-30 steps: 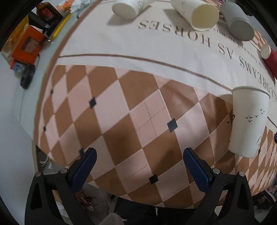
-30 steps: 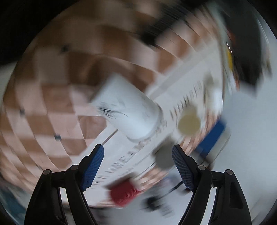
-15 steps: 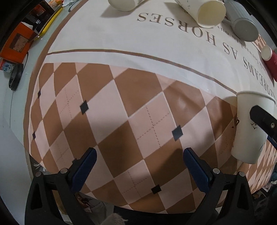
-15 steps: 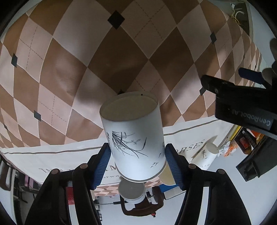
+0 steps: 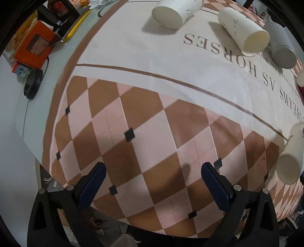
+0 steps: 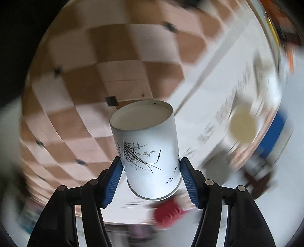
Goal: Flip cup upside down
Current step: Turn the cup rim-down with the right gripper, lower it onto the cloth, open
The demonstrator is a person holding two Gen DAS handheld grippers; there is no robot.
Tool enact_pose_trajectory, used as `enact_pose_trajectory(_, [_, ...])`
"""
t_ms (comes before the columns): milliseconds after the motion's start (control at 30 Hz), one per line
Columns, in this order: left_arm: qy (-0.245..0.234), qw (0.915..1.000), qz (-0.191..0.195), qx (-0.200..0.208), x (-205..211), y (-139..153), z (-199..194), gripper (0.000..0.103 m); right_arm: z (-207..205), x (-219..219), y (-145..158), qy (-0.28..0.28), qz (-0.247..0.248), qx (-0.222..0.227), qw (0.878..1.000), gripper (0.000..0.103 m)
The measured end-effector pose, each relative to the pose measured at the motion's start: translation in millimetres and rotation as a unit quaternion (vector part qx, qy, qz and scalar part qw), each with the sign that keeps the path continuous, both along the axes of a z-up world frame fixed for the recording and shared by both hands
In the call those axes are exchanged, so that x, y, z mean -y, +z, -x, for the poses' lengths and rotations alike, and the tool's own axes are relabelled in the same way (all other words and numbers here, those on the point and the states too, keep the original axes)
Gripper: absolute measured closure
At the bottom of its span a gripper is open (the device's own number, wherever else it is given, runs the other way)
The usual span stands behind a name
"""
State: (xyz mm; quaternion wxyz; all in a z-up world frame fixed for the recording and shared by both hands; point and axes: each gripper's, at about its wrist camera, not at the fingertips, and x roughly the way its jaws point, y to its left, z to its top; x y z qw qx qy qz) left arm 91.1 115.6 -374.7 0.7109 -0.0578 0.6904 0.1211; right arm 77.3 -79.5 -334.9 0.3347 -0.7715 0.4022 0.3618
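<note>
Right wrist view: right gripper [image 6: 150, 169] clamped on white paper cup [image 6: 148, 152], blue pads [image 6: 114, 176] pressed to both sides, cup lifted off the checkered tablecloth [image 6: 117, 57] and tilted. Around it, all blurred: red cup [image 6: 168, 214] just below, blue object [image 6: 273, 136] to the right. Left wrist view: left gripper [image 5: 152, 182] spread wide, nothing between its pads, hovering over the cloth. Same held cup [image 5: 290, 161] at far right edge. Farther off, two paper cups lying on their sides [image 5: 175, 11] [image 5: 245, 34], grey tumbler [image 5: 281, 49] beside them, orange box [image 5: 34, 45] off the cloth.
</note>
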Motion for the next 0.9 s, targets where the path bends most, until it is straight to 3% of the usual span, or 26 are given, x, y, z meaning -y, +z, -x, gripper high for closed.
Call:
enact_pose_trajectory(133, [0.000,1.0000,-0.004,0.004,-6.3,7.1,-10.1,0.001,-43.5,2.0,0.8,-0.188,-0.007,-0.029,0.982,0.039])
enact_pose_trajectory(233, [-0.001,1.0000,-0.002,0.004,-10.1,9.2,-17.8,0.001,-76.2,11.1,-2.0,-0.317,-0.005,-0.054,0.947,0.039])
enact_pose_trajectory(400, [-0.001,1.0000,0.004,0.007,2.4,14.8,-14.9,0.001,-123.4,43.1,-13.2,-0.520,0.008,-0.092,0.849,0.039])
enact_pose_trajectory(433, [-0.002,1.0000,0.004,0.007,2.7,15.0,-15.5,0.001,-131.3,52.6,-17.5,-0.563,0.013,-0.101,0.820,0.039])
enact_pose_trajectory(500, [-0.004,0.9999,0.005,0.008,8.6,16.0,-10.7,0.001,-139.7,63.9,-23.3,-0.612,0.016,-0.110,0.783,0.039])
enact_pose_trajectory(533, [-0.005,0.9999,0.006,0.008,9.1,15.9,-10.9,0.001,-144.5,71.1,-27.3,-0.642,0.018,-0.115,0.758,0.039])
enact_pose_trajectory(633, [-0.008,0.9999,0.008,0.008,11.7,14.9,-11.1,0.001,-156.1,82.3,-32.6,-0.693,0.016,-0.122,0.710,0.039])
enact_pose_trajectory(667, [-0.009,0.9999,0.008,0.009,12.9,14.9,-11.5,0.001,-160.1,86.1,-32.5,-0.714,0.011,-0.127,0.689,0.039])
enact_pose_trajectory(767, [-0.014,0.9998,0.012,0.008,19.3,15.1,-13.0,0.001,-168.0,96.1,-32.9,-0.754,0.000,-0.127,0.645,0.039])
enact_pose_trajectory(800, [-0.016,0.9997,0.013,0.008,20.6,14.9,-12.6,0.001,-167.5,99.8,-32.9,-0.762,-0.003,-0.129,0.635,0.038])
enact_pose_trajectory(900, [-0.026,0.9995,0.015,0.005,28.4,15.5,-12.7,0.001,-168.2,101.9,-34.0,-0.764,-0.006,-0.126,0.633,0.035])
